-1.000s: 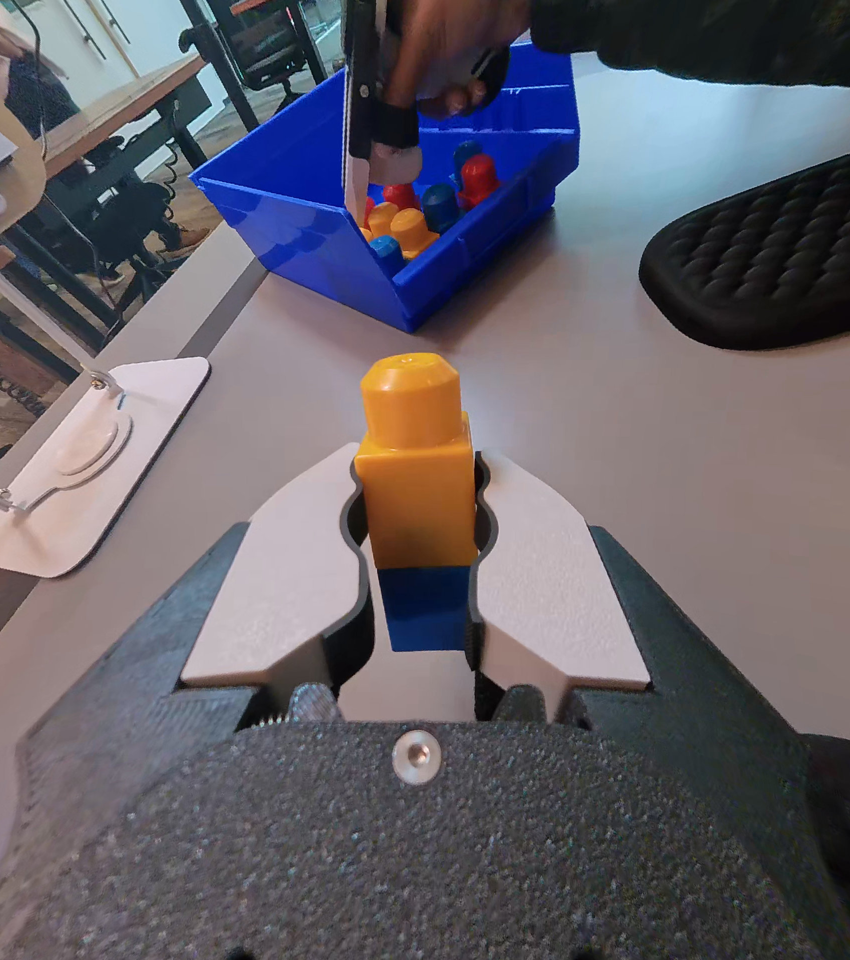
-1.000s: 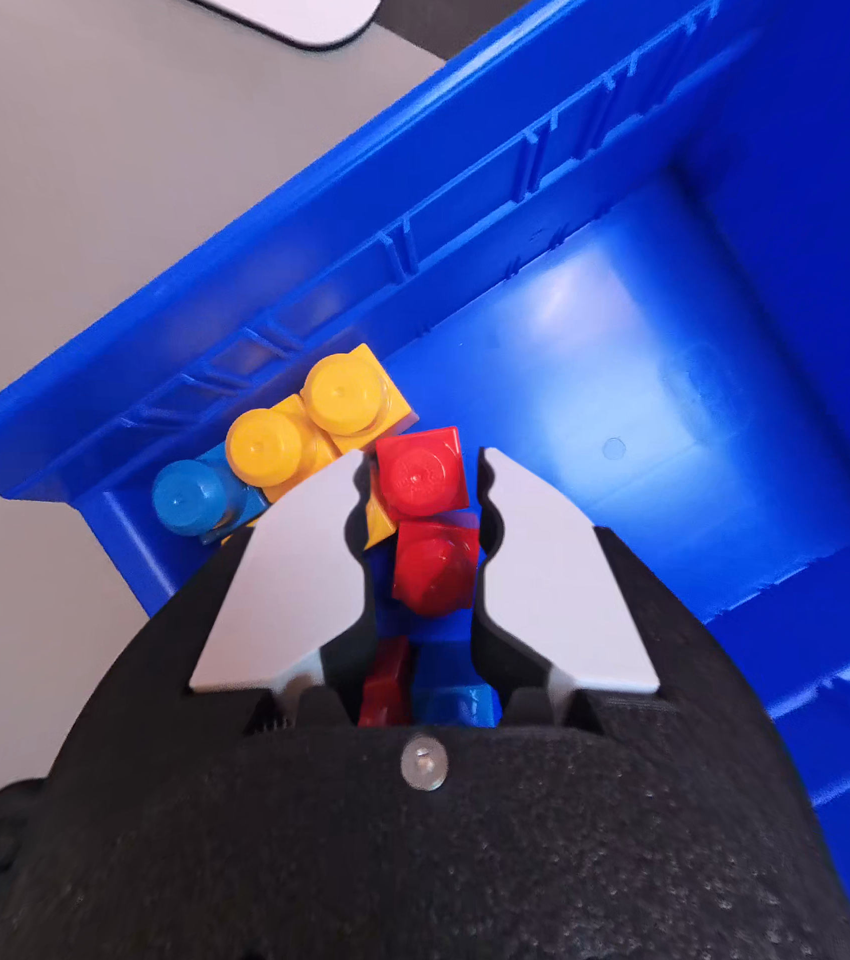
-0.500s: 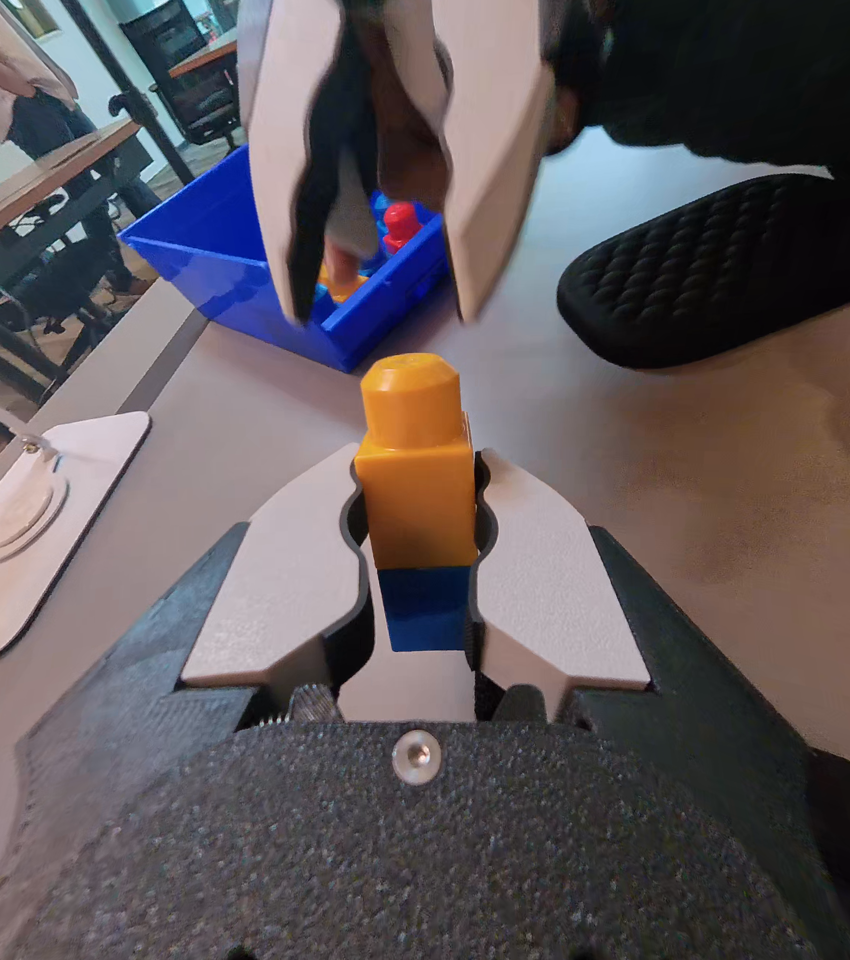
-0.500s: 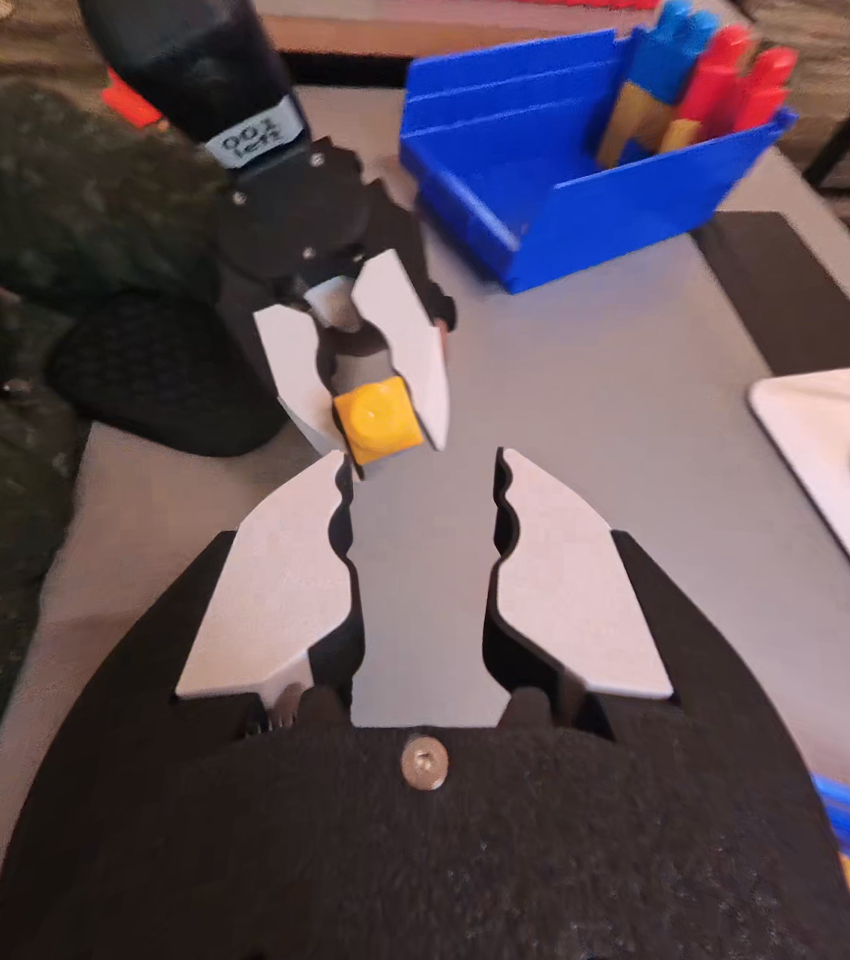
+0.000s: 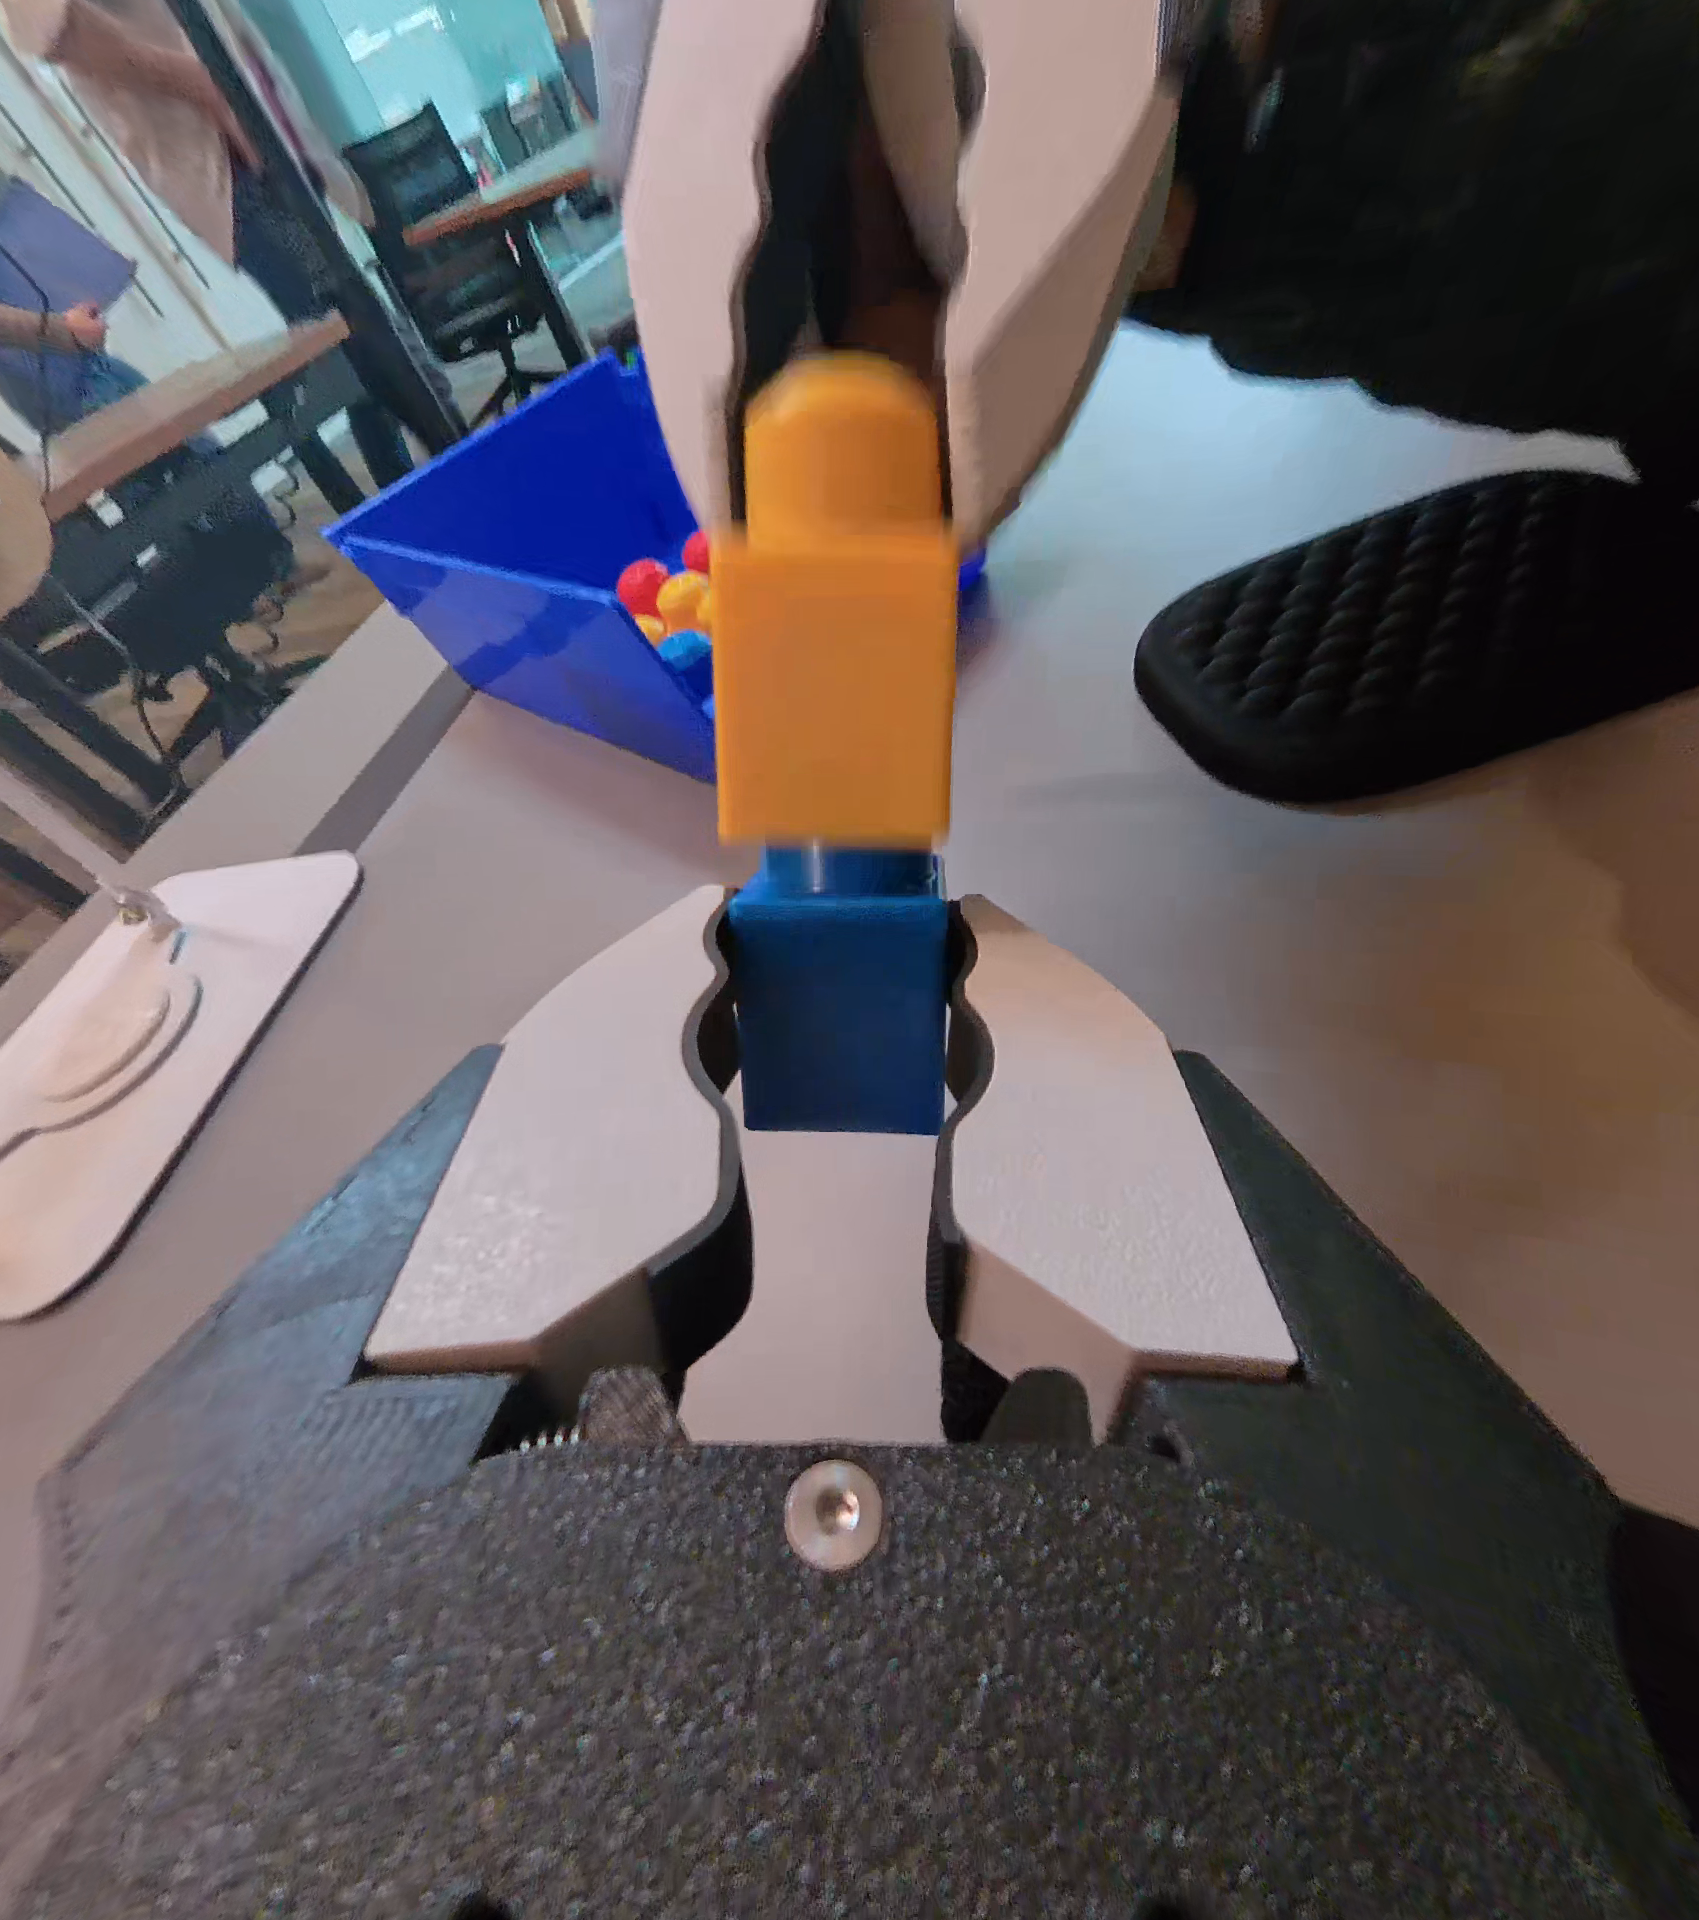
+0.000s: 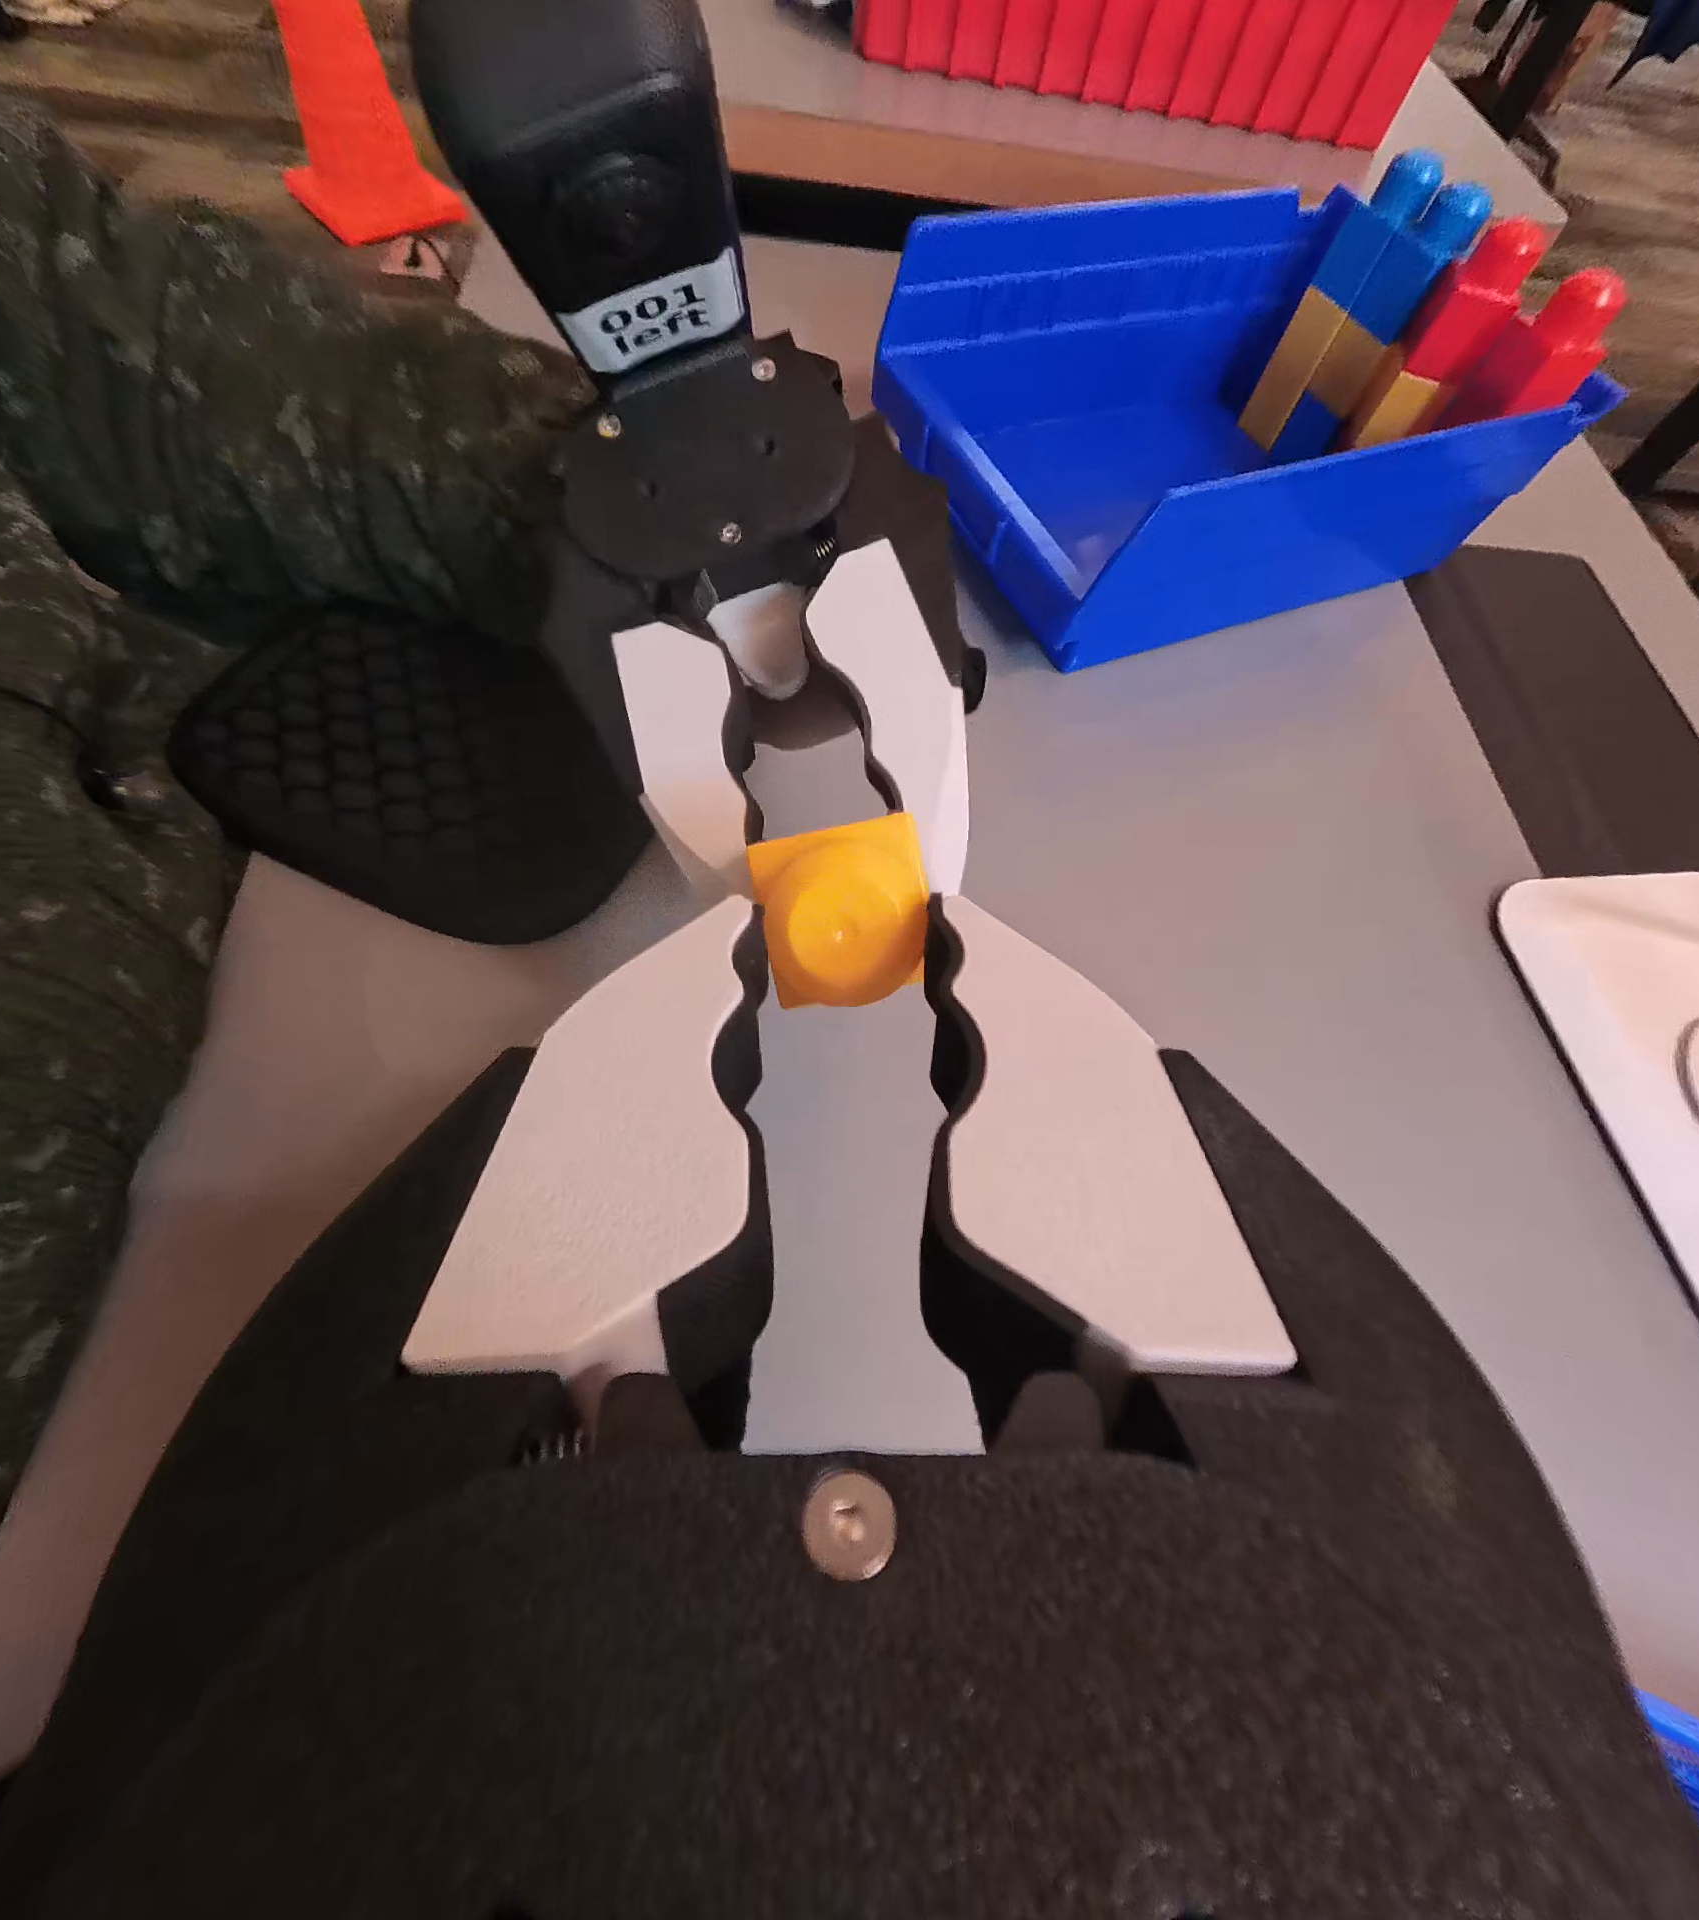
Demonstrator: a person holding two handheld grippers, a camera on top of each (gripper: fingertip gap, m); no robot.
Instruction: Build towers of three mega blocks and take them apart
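A yellow mega block (image 5: 834, 675) sits on a blue mega block (image 5: 837, 1023) above the grey table. A small gap between them shows the blue stud. My left gripper (image 5: 837, 935) is shut on the blue block. My right gripper (image 5: 840, 488) comes down from above and is shut on the yellow block's stud. In the right wrist view my right gripper (image 6: 840, 914) clamps the yellow block (image 6: 840, 935) from the near side. The left gripper's fingers (image 6: 684, 748) reach in from the far side. The blue block is hidden there.
A blue bin (image 5: 512, 582) with several red, yellow and blue blocks (image 6: 1427, 301) stands at the table's far side (image 6: 1292, 540). A black pad (image 5: 1447, 623) and a white pad (image 5: 97, 1070) lie to either side. A dark sleeve (image 6: 97, 520) shows on the left. The grippers' ends are close to 6 cm from one another.
My right gripper left the bin, crossed to the stack and closed on the yellow block. My left gripper's hold went from the yellow block to the blue one. The yellow block has lifted slightly.
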